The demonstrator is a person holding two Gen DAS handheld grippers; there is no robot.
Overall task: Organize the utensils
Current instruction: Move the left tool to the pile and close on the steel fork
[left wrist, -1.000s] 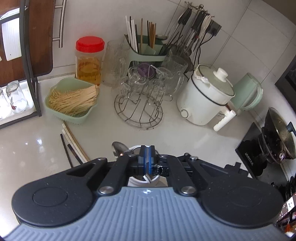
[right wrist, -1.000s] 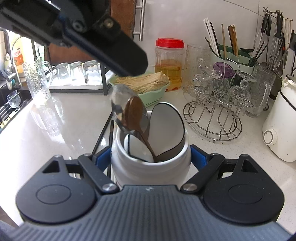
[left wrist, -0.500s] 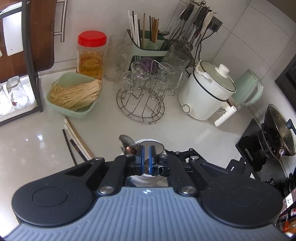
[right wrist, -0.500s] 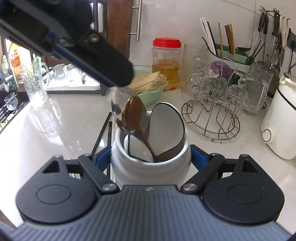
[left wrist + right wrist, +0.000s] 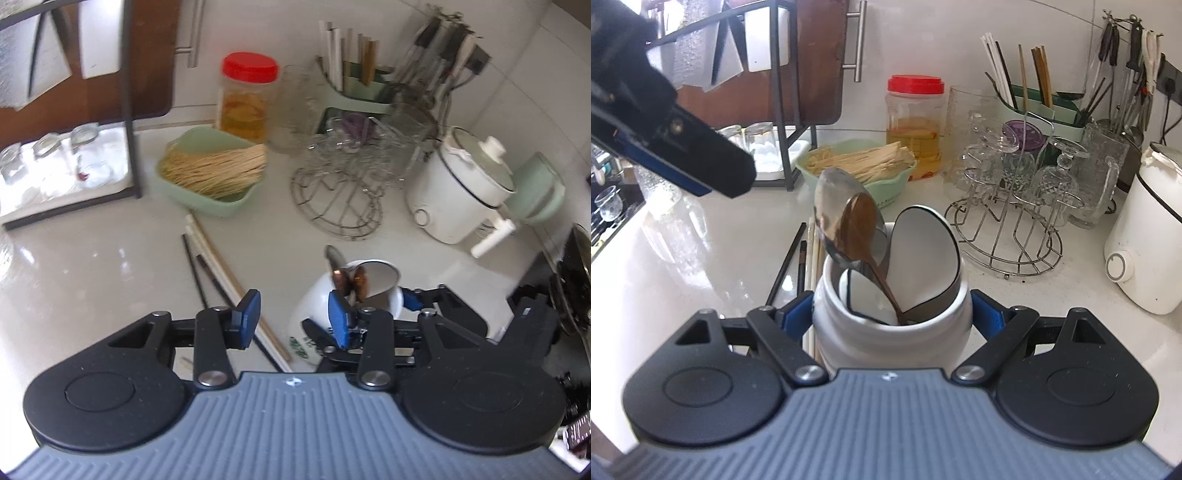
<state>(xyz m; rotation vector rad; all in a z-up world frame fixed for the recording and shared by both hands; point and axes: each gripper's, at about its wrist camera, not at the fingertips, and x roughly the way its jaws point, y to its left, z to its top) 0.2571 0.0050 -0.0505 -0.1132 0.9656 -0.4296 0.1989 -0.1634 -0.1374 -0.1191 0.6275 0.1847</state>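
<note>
Right gripper (image 5: 892, 314): my jaws clamp the white crock (image 5: 886, 332), steadying it.
Left gripper (image 5: 293, 319): jaws just spread, empty, above chopsticks (image 5: 218, 269) on the counter (image 5: 92, 266).

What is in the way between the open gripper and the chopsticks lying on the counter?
Nothing visible. The left gripper has just been opening, with nothing between its jaws, and the chopsticks lie loose on bare counter right below it. The white jar stands off to one side.
</note>
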